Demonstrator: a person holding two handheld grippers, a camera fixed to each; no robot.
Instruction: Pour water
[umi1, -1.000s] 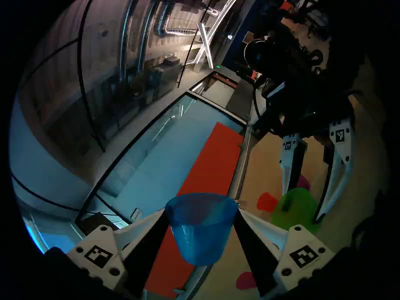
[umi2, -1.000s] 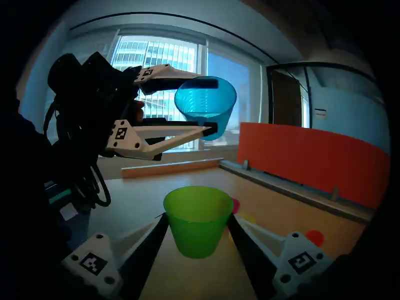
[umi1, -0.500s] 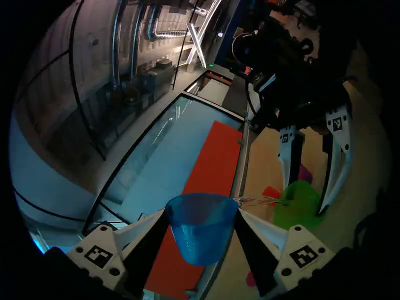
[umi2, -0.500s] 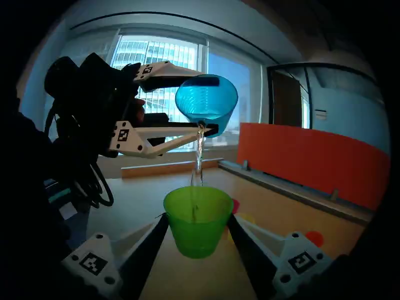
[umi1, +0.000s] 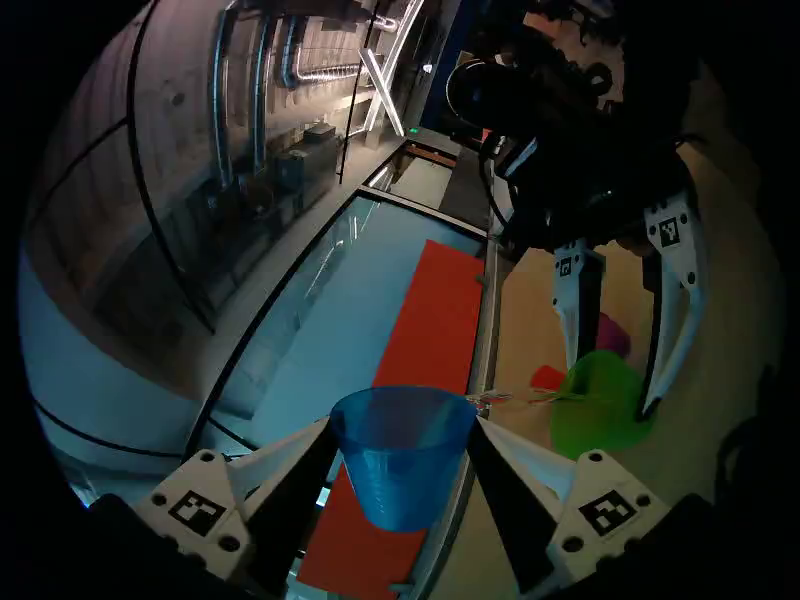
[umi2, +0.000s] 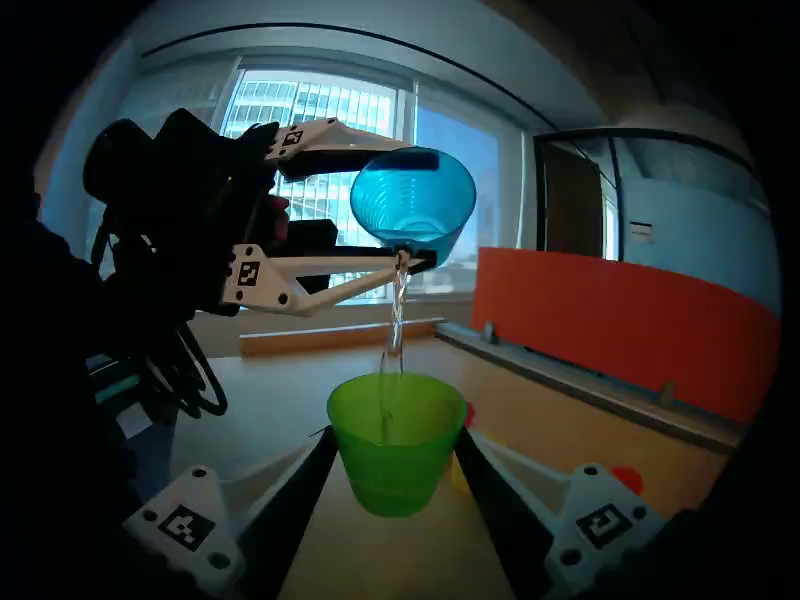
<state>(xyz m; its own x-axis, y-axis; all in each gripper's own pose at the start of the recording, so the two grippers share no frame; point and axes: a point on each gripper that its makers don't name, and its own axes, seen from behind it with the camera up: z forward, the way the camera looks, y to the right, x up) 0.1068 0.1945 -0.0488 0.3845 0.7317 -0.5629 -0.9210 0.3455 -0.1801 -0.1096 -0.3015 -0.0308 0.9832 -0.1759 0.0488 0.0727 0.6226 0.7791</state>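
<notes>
My left gripper (umi1: 400, 470) is shut on a blue plastic cup (umi1: 402, 455), tipped over on its side. In the right gripper view that blue cup (umi2: 412, 203) hangs above and a thin stream of water (umi2: 394, 330) falls from its rim. The water lands in a green cup (umi2: 394, 440) that my right gripper (umi2: 395, 470) is shut on, held upright over the wooden table (umi2: 560, 420). In the left gripper view the green cup (umi1: 598, 405) sits between the right gripper's white fingers (umi1: 668, 330).
An orange divider panel (umi2: 625, 320) runs along the table's right side, with a metal rail at its foot. Small coloured discs (umi2: 627, 476) lie on the table near the green cup. Large windows (umi2: 310, 110) stand behind. A dark-sleeved arm and cables (umi2: 160, 280) hold the left gripper.
The blue cup has tipped further and water now streams from it into the green cup; one second ago nothing was flowing. The green cup has stayed nearly still.
</notes>
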